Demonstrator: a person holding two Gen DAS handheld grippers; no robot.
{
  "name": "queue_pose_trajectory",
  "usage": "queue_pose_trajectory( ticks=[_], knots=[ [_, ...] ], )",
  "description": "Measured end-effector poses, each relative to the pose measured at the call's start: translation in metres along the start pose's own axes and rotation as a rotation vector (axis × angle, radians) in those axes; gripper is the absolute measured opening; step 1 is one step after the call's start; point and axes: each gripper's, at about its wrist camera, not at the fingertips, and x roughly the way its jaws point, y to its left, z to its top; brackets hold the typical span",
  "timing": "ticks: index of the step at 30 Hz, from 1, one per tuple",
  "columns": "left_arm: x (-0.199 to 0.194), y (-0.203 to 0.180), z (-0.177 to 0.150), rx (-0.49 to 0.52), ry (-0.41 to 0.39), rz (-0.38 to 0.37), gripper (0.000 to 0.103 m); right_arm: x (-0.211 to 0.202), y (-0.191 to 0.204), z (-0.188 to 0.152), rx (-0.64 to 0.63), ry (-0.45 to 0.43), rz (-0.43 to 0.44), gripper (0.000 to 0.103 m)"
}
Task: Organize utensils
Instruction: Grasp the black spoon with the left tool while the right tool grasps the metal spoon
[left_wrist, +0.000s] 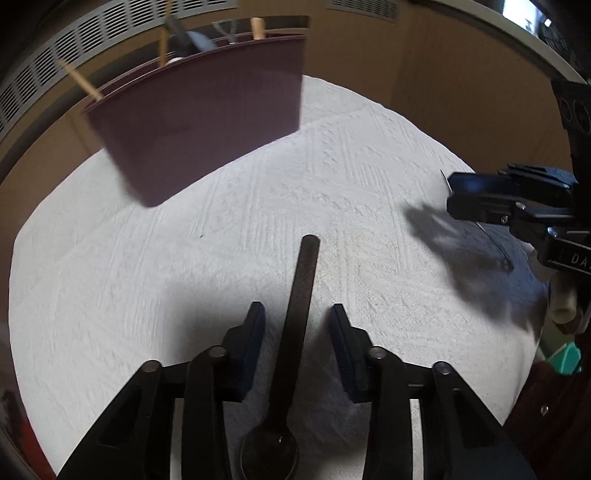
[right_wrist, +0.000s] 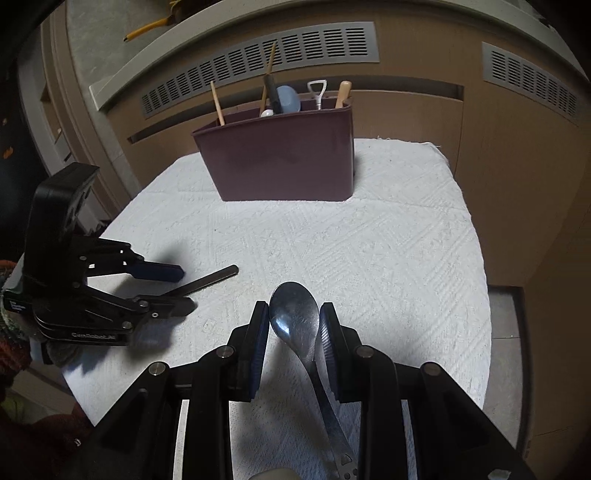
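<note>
While both grippers tilted steeply down over the white cloth (right_wrist: 369, 240) on the table, each had a spoon between its jaws. The right gripper (right_wrist: 294, 332) gripped a shiny metal spoon (right_wrist: 295, 314) — its blue pads pressed on the sides of the bowl, which pointed forward toward the maroon utensil holder (right_wrist: 284, 162), while the handle ran back under the gripper. The left gripper (left_wrist: 297, 347) straddled a dark spoon (left_wrist: 301, 291) whose long axis lay along the gripper's own: the flat handle pointed away, the round bowl sat near the camera. Its jaws stood partly closed with gaps either side of the handle — not yet clamped. In the right wrist view this dark handle stuck out past the left fingers, slanting up to the right. The holder stood upright at the far edge of the cloth, with several utensils in it.
</note>
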Motion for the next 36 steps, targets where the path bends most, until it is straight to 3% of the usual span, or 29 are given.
queue_pose_trajectory(
  ticks=[2, 7, 9, 14, 17, 24, 25, 26, 32, 36],
  knots=[
    [0.003, 0.000, 0.006, 0.009, 0.020, -0.007, 0.015, -0.003, -0.001, 0.000, 0.012, -0.018, -0.006, 0.026],
    [0.001, -0.005, 0.006, -0.015, -0.012, 0.033, 0.013, -0.005, -0.002, 0.001, 0.033, -0.046, -0.013, 0.026],
    [-0.008, -0.001, 0.004, -0.086, -0.060, 0.005, 0.013, -0.008, -0.002, 0.003, 0.045, -0.061, -0.007, 0.026],
    [-0.057, 0.015, -0.005, -0.288, -0.281, -0.062, 0.012, -0.019, 0.002, 0.011, 0.046, -0.102, 0.002, 0.026],
    [-0.076, 0.020, -0.011, -0.355, -0.360, -0.086, 0.012, -0.023, 0.006, 0.015, 0.039, -0.115, 0.000, 0.026],
    [-0.089, 0.028, -0.007, -0.389, -0.427, -0.083, 0.009, -0.031, 0.013, 0.027, 0.033, -0.145, 0.007, 0.025],
    [-0.091, 0.030, -0.005, -0.395, -0.438, -0.084, 0.002, -0.031, 0.014, 0.030, 0.037, -0.151, 0.006, 0.015],
    [-0.093, 0.033, -0.003, -0.401, -0.452, -0.082, 0.002, -0.030, 0.013, 0.032, 0.037, -0.151, 0.008, 0.000],
    [-0.102, 0.043, 0.006, -0.406, -0.489, -0.068, 0.002, -0.018, 0.014, 0.045, 0.020, -0.135, 0.020, 0.002],
    [-0.098, 0.055, 0.000, -0.444, -0.477, -0.069, 0.002, -0.007, 0.004, 0.047, -0.020, -0.067, -0.020, 0.002]
  ],
)
